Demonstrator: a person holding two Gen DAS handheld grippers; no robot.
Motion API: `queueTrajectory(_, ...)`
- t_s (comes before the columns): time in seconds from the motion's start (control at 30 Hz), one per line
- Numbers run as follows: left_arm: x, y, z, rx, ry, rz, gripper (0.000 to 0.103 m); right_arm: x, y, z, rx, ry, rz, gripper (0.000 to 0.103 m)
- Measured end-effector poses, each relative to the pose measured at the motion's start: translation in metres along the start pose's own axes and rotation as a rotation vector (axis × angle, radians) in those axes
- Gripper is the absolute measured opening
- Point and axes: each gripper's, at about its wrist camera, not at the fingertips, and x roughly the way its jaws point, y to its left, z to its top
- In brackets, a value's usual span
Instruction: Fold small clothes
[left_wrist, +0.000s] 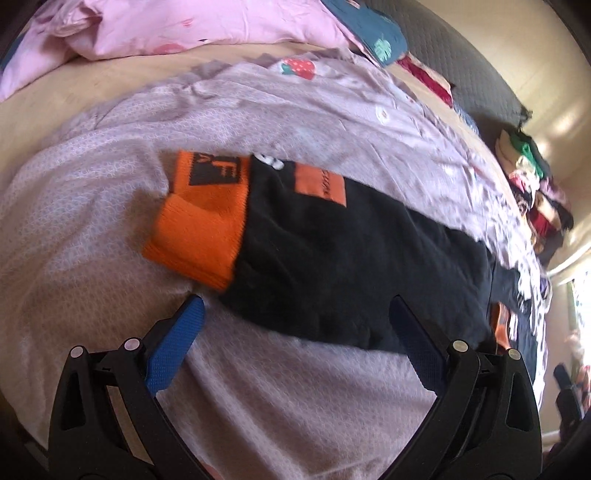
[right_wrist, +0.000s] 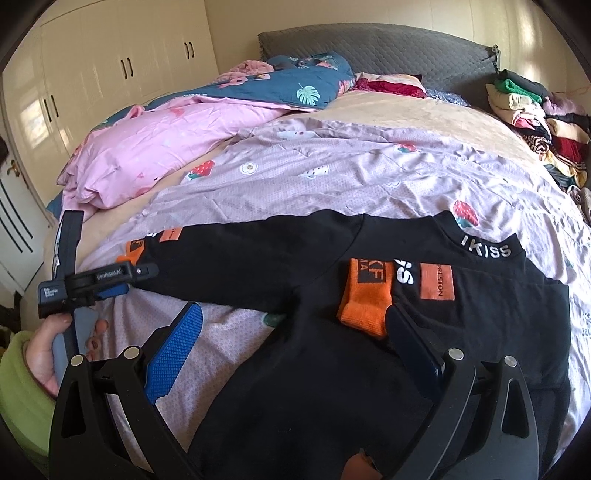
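Spread flat on the bed, over a lilac sheet (right_wrist: 332, 173) printed with strawberries, lies a small black sweater (right_wrist: 295, 369) with "IKISS" in white across its collar. One sleeve has been folded in over the chest, so that its orange cuff (right_wrist: 365, 306) rests just below the collar, beside an orange patch (right_wrist: 437, 282) sewn on that sleeve. The other sleeve reaches out straight toward the left, its own orange cuff (left_wrist: 199, 236) lying on the sheet. The left tool (left_wrist: 295, 321) hovers low over this outstretched sleeve with its blue-padded fingers (left_wrist: 177, 343) set wide apart, one on each side of the black cloth near the cuff, holding nothing; seen from the right wrist view it (right_wrist: 110, 280) sits at the sleeve end, gripped by a hand (right_wrist: 44, 350) in a green sleeve. The right tool (right_wrist: 295, 332) is likewise spread wide and empty, poised above the sweater's body, with one finger (right_wrist: 173, 350) over the sheet and the other close by the folded cuff. Farther back on the bed lie a pink quilt (right_wrist: 155, 144) and a teal leaf-print cover (right_wrist: 295, 88), with a grey headboard (right_wrist: 388, 51) behind. A pile of folded clothes (right_wrist: 535, 122) stands at the bed's far right edge, and cream wardrobes (right_wrist: 110, 62) line the wall.
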Motion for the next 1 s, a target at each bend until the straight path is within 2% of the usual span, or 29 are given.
queueTrajectory(0.13, 0.004, 0.009, 0.011, -0.044, -0.031, -0.008, 0.093, 0.0, -0.005, -0.003, 0.021, 0.001, 0.0, 0.099)
queueTrajectory(0.2, 0.006, 0.013, 0.016, -0.062, -0.047, 0.003, 0.084, 0.0, -0.009, -0.004, 0.032, 0.001, -0.004, 0.099)
queueTrajectory(0.27, 0.006, 0.017, 0.02, -0.073, -0.064, 0.015, 0.058, -0.002, -0.012, -0.005, 0.044, -0.004, -0.006, 0.099)
queueTrajectory(0.3, 0.006, 0.018, 0.022, -0.073, -0.075, 0.025, 0.05, -0.002, -0.014, -0.006, 0.051, -0.005, -0.006, 0.099)
queueTrajectory(0.37, 0.006, 0.022, 0.027, -0.078, -0.082, 0.031, 0.019, -0.003, -0.018, -0.008, 0.069, -0.008, -0.008, 0.099)
queueTrajectory(0.4, 0.005, 0.023, 0.029, -0.082, -0.086, 0.023, 0.011, -0.003, -0.02, -0.008, 0.076, -0.008, -0.008, 0.099)
queueTrajectory(0.43, 0.001, 0.023, 0.03, -0.079, -0.09, 0.009, 0.008, -0.004, -0.023, -0.009, 0.084, -0.008, -0.009, 0.099)
queueTrajectory(0.7, -0.032, -0.011, 0.044, 0.014, -0.165, -0.063, 0.005, -0.016, -0.039, -0.014, 0.143, -0.031, -0.013, 0.099)
queueTrajectory(1.0, -0.063, -0.08, 0.056, 0.108, -0.225, -0.2, 0.004, -0.043, -0.065, -0.019, 0.229, -0.08, -0.04, 0.099)
